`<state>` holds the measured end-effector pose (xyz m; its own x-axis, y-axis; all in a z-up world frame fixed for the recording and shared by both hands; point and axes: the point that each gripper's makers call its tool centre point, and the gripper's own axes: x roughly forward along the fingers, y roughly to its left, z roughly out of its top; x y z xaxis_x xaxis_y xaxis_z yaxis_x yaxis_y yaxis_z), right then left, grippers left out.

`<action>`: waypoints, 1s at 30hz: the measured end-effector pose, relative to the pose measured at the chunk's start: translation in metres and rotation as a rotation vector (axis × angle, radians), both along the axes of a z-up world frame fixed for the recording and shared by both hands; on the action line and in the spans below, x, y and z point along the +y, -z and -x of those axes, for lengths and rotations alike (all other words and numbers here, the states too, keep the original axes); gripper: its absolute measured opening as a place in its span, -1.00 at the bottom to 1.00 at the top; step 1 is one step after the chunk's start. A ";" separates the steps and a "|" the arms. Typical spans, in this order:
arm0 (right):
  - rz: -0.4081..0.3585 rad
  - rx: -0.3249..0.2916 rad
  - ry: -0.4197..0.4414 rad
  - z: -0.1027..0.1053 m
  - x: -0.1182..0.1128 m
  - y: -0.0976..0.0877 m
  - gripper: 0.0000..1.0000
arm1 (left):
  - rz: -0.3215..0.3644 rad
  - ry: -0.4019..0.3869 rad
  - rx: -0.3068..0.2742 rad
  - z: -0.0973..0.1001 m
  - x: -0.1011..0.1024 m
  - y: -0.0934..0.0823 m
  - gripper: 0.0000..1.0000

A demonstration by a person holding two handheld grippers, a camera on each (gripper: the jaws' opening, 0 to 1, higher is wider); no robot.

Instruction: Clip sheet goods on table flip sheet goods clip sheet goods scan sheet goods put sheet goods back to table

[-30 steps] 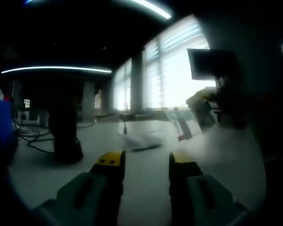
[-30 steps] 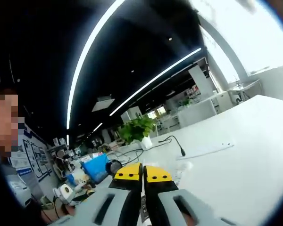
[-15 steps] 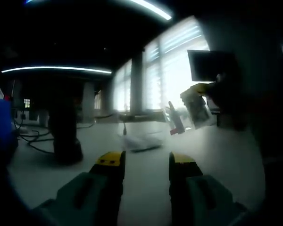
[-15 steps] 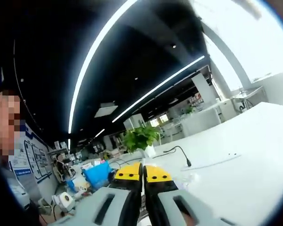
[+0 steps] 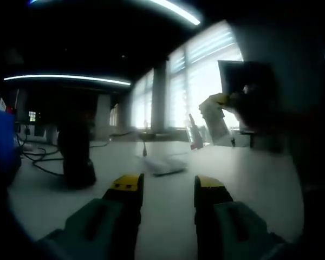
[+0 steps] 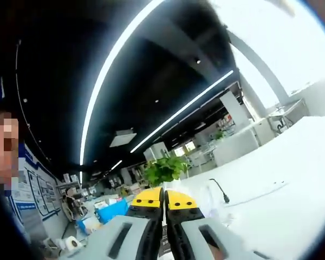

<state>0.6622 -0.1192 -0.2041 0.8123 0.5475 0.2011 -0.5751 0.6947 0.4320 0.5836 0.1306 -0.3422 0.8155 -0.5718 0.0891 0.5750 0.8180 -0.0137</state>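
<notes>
In the left gripper view my left gripper (image 5: 167,185) stands open low over the white table (image 5: 244,179), with nothing between its yellow tips. The right gripper (image 5: 220,99) comes in from the right and holds a flat sheet packet (image 5: 214,122) up in the air, above the table. A small red-tipped piece (image 5: 194,138) hangs by the packet's lower left. Another white packet (image 5: 162,164) lies on the table ahead. In the right gripper view my right gripper (image 6: 163,198) is shut, and a thin edge of the packet (image 6: 163,245) shows between its jaws.
A dark upright device (image 5: 76,157) stands on the table at left, with cables (image 5: 35,160) behind it. A dark screen (image 5: 244,76) hangs at upper right. A potted plant (image 6: 162,169), a black cable (image 6: 222,189) and a blue box (image 6: 112,209) sit on the far table; a person is at left.
The right gripper has lifted the packet higher and a little left in the left gripper view. The right gripper view has tilted upward. My left gripper has stayed put.
</notes>
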 end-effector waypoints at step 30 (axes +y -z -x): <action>-0.003 -0.025 0.010 -0.072 0.062 -0.017 -1.00 | -0.028 -0.028 0.036 -0.004 0.004 0.011 -0.21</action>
<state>0.7339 -0.0568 -0.1874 0.8124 0.5386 0.2232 -0.5789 0.6994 0.4191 0.5876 0.1350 -0.3533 0.8335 -0.5508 0.0438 0.5517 0.8340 -0.0105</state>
